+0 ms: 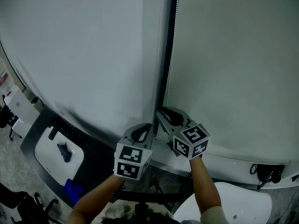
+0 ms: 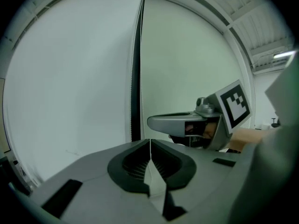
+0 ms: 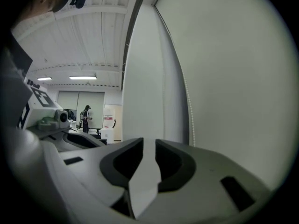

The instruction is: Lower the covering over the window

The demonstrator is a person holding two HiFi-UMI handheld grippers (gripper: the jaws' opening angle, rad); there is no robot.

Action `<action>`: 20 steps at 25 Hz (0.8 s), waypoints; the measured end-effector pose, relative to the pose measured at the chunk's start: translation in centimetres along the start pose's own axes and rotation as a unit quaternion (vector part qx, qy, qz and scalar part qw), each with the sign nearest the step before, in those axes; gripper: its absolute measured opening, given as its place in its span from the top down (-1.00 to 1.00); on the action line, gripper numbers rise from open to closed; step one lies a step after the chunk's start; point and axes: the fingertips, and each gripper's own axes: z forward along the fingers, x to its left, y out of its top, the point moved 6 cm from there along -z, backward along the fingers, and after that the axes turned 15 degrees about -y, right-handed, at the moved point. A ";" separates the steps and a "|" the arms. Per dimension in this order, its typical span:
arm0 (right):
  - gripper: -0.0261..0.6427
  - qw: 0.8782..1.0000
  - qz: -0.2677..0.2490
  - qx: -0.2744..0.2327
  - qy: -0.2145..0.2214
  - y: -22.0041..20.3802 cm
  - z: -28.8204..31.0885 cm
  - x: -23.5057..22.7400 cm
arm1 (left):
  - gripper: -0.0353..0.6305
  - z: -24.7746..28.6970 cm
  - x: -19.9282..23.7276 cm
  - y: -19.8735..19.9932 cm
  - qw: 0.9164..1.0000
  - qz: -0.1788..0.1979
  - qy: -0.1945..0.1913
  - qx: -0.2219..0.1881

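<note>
Two white roller blinds hang down over the window, the left blind (image 1: 88, 50) and the right blind (image 1: 233, 55), with a dark post (image 1: 170, 41) between them. A thin bead chain (image 3: 187, 106) hangs along the edge of the blind (image 3: 233, 78) in the right gripper view. My left gripper (image 1: 148, 126) is shut with nothing between its jaws (image 2: 150, 141). My right gripper (image 1: 160, 113) stands just right of it near the foot of the post. Its jaws are apart (image 3: 149, 141) and hold nothing; the chain hangs to their right, untouched.
A white sill (image 1: 224, 164) runs under the blinds, with a black cable (image 1: 266, 171) at its right end. A dark desk with a white device (image 1: 58, 153) and a blue object (image 1: 72, 190) lies at lower left. A person (image 3: 86, 118) stands far off in the room.
</note>
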 end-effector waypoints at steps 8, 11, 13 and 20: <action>0.71 0.998 -0.030 0.008 0.053 0.6 4.4 -2.0 | 0.83 1.7 0.6 2.1 1.000 0.009 0.023 -0.019; 0.70 0.996 -0.038 0.013 0.081 0.2 5.9 -2.1 | 0.83 1.9 0.9 2.5 0.999 0.015 0.032 -0.026; 0.70 0.994 -0.040 0.016 0.099 -0.1 6.8 -2.5 | 0.83 2.1 1.0 2.7 0.999 0.018 0.038 -0.027; 0.70 0.981 -0.040 0.018 0.187 -0.3 8.2 -2.7 | 0.83 1.8 1.5 2.8 0.998 0.016 0.057 -0.031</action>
